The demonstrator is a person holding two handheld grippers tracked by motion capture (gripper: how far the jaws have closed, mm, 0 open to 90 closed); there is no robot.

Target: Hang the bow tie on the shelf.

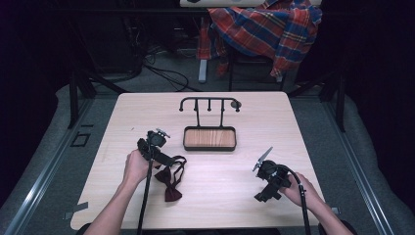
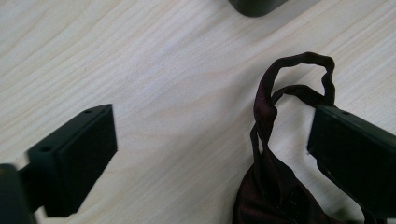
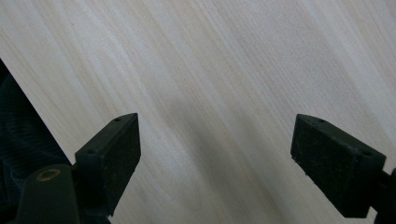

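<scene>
- Bow tie (image 1: 170, 183), dark maroon, lies flat on the counter (image 1: 220, 196) near its front left, its thin strap looping out toward the stand.
- Left tongs (image 1: 164, 157) are down at that strap, jaws spread wide and gripping nothing.
- From the left gripper view, the bow tie (image 2: 275, 196) sits toward one jaw, its strap loop curling up just beside that jaw's tip; the other jaw is well apart over bare wood.
- Right tongs (image 1: 266, 196) hover over at the front right, well apart from the bow tie, jaws wide open above bare counter (image 3: 224, 70).
- Black hook stand (image 1: 209, 104) with its wooden tray (image 1: 210, 138) stands mid-counter, beyond the strap.
</scene>
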